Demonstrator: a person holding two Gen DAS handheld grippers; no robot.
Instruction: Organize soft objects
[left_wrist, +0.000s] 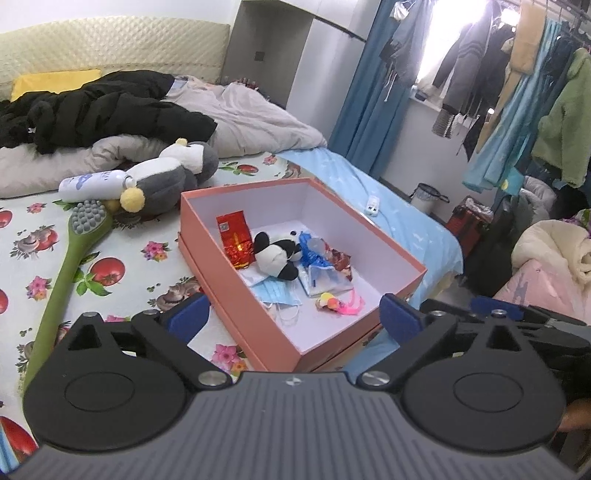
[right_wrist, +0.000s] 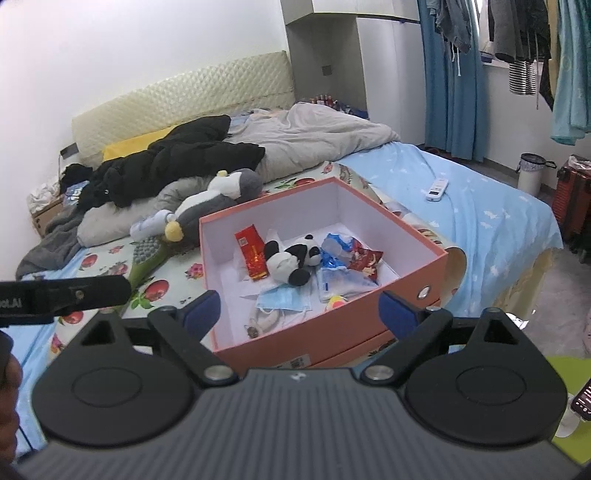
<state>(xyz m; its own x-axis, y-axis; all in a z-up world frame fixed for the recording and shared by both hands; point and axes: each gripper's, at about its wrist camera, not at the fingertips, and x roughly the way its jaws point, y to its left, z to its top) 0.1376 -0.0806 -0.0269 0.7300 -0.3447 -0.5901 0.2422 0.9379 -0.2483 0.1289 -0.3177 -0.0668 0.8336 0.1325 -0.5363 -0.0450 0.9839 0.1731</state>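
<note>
A bed (right_wrist: 491, 206) fills most of the scene, covered by a fruit-and-flower sheet with a pale blue sheet along its far side. An open salmon-pink box (left_wrist: 207, 236) with white inner walls sits on the bed, one corner close to the mattress edge. Behind the box lie a rumpled grey quilt (left_wrist: 255, 122) and a black padded jacket (left_wrist: 103, 110). Just beyond the box's far left corner rests a grey and white plush penguin (left_wrist: 173, 173) with yellow feet, lying on its side against a white bottle (left_wrist: 96, 184); a green long-handled brush (left_wrist: 74, 254) stretches along the sheet to the left of the box. Inside the box, near its middle, a small black and white plush panda (left_wrist: 275, 254) lies on its back, touching a red packet (left_wrist: 234, 236) on one side and blue and red wrappers (right_wrist: 351, 254) on the other. Blue face masks (left_wrist: 277, 291) and a small pink and orange toy (left_wrist: 338, 304) lie nearer the box's front wall. The left gripper (left_wrist: 291, 314) hovers above the box's near corner, its blue-padded fingers spread wide and holding nothing. The right gripper (right_wrist: 299, 308) hangs above the box's front wall, likewise spread wide and empty. A white remote (right_wrist: 437, 189) lies on the blue sheet beyond the box.
</note>
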